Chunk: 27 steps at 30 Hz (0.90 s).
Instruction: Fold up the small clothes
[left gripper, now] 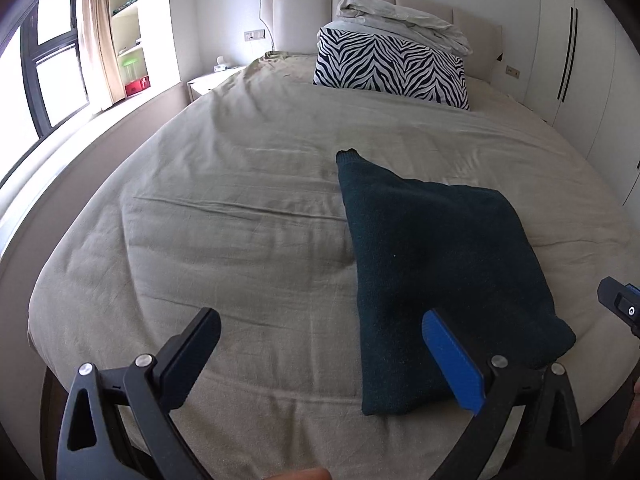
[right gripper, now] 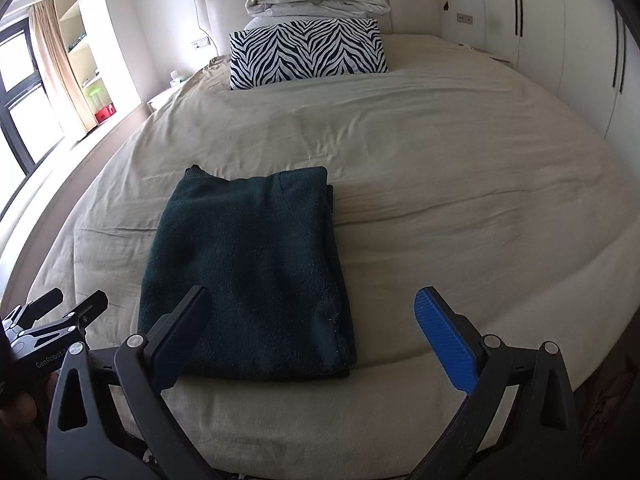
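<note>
A dark green knit garment (left gripper: 440,264) lies folded into a thick rectangle on the beige bed sheet (left gripper: 224,208), near the front edge. It also shows in the right wrist view (right gripper: 248,272). My left gripper (left gripper: 320,336) is open and empty, above the sheet just left of the garment's near end. My right gripper (right gripper: 312,316) is open and empty, above the garment's near right corner. Neither touches the cloth. The left gripper also shows in the right wrist view (right gripper: 60,312).
A zebra-print pillow (left gripper: 392,68) with a crumpled white duvet (left gripper: 404,24) on it leans on the padded headboard (left gripper: 296,20). A window and curtain are on the left, white wardrobes (left gripper: 580,64) on the right. The bed's front edge (right gripper: 320,432) is just below the grippers.
</note>
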Tool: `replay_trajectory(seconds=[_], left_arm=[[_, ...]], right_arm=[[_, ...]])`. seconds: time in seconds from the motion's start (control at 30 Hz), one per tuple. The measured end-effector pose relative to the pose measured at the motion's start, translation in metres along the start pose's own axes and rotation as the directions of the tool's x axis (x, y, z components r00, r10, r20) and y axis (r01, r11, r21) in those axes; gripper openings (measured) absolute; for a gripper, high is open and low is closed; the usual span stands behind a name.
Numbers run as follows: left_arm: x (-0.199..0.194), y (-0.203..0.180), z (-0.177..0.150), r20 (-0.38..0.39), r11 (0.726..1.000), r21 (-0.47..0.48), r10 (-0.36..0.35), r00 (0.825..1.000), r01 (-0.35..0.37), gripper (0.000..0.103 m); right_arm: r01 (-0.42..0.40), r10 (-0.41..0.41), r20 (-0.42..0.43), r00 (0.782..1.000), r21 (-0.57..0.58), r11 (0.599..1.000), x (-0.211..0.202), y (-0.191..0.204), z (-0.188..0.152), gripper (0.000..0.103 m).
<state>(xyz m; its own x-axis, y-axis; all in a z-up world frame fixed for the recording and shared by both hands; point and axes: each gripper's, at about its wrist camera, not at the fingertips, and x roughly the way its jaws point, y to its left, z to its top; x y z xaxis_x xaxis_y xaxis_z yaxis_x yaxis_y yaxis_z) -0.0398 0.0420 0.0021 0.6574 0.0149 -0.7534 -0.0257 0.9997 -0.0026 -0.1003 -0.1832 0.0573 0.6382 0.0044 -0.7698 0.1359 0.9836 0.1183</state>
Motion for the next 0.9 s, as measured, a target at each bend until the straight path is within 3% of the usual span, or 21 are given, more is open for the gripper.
replay_trajectory(seconds=[0.27, 0.9], left_arm=[[0.007, 0.004, -0.004, -0.022, 1.000, -0.014, 0.002, 1.000, -0.002, 0.103], [0.011, 0.002, -0.008, -0.035, 1.000, -0.010, 0.000, 0.999, 0.000, 0.103]], right_arm=[[0.026, -0.027, -0.038, 0.999, -0.025, 0.999, 0.020, 0.005, -0.016, 0.103], [0.020, -0.022, -0.051, 0.998, -0.040, 0.999, 0.012, 0.010, -0.013, 0.103]])
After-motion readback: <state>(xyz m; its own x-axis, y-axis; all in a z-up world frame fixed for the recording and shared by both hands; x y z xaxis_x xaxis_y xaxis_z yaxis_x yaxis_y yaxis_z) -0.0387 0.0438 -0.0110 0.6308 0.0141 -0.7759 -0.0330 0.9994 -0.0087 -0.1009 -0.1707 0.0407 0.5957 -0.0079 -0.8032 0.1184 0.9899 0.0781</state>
